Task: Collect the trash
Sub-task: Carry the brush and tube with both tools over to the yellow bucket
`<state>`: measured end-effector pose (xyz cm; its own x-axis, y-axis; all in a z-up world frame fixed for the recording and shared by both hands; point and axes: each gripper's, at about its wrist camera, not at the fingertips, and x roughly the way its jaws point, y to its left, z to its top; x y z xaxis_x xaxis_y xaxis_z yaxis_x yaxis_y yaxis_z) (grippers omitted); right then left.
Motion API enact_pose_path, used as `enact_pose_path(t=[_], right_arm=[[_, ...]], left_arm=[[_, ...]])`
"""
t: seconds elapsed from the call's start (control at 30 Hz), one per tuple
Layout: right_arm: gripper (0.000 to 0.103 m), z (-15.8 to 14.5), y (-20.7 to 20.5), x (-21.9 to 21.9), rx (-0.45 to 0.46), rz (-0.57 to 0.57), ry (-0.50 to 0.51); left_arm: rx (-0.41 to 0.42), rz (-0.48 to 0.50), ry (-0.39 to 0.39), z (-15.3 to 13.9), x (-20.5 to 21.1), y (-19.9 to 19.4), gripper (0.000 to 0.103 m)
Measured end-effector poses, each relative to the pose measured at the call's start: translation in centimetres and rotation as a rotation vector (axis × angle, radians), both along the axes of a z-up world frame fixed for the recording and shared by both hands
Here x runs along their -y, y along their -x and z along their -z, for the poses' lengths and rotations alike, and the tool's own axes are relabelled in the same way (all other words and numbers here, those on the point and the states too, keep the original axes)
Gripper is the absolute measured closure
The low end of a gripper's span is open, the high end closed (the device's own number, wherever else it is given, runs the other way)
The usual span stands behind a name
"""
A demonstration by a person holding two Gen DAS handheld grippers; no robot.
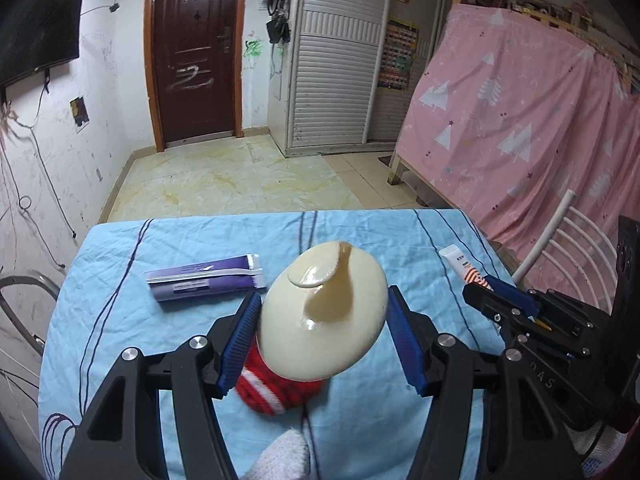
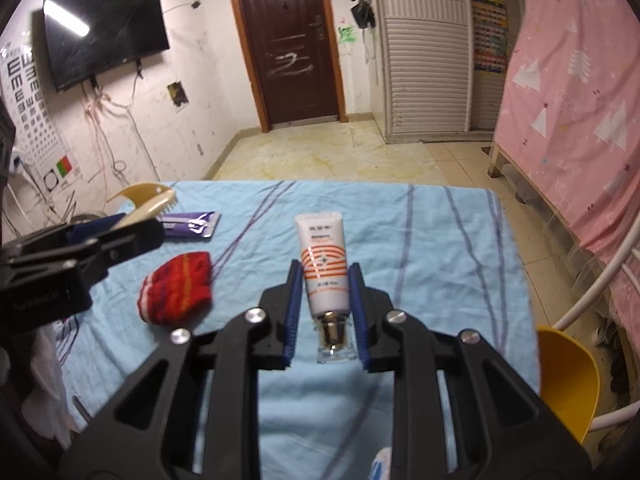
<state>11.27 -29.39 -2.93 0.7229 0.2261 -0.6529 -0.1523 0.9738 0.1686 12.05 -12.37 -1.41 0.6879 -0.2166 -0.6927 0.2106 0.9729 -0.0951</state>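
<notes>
Two grippers are in view, one per hand, both raised over a table covered by one light blue cloth point(image 2: 440, 240) with dark line markings. The left gripper point(image 1: 324, 320) has its blue pads clamped on one cream-coloured comb point(image 1: 324, 312), oval-backed, seen from the right wrist view with its teeth pointing away; the comb is lifted clear of the cloth. The right gripper point(image 2: 325, 312) has its jaws pressed in against one white tube point(image 2: 322, 264) with orange stripes, gripped near the neck, its clear cap point(image 2: 335, 342) toward the camera and its flat crimped end pointing away; whether the tube rests on the cloth or is lifted cannot be told. Lying on the cloth are one purple packet point(image 1: 206, 282), near the far left part of the table, and one red knitted item point(image 2: 176, 294) with white bands, below the left gripper. The packet and the knitted item are apart from each other, and neither is touched by a gripper. Beside the table on the right stand one yellow seat point(image 2: 568, 384) and a white metal frame point(image 1: 560, 236).
</notes>
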Motion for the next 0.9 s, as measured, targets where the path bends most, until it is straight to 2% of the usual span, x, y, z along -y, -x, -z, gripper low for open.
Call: enact_pose_path(t=[0.37,0.9], right_arm=[[0.081,0.6,2.4,7.7,0.028,0.11,-0.077],[0.081,2.6,6.6,18.8,0.037,0.29,-0.142]], left_arm=[[0.022,0.098,-0.083,-0.2,8.1,1.7,0.049],[0.02,0.278,-0.184,1.4,20.2,4.3,0.049]])
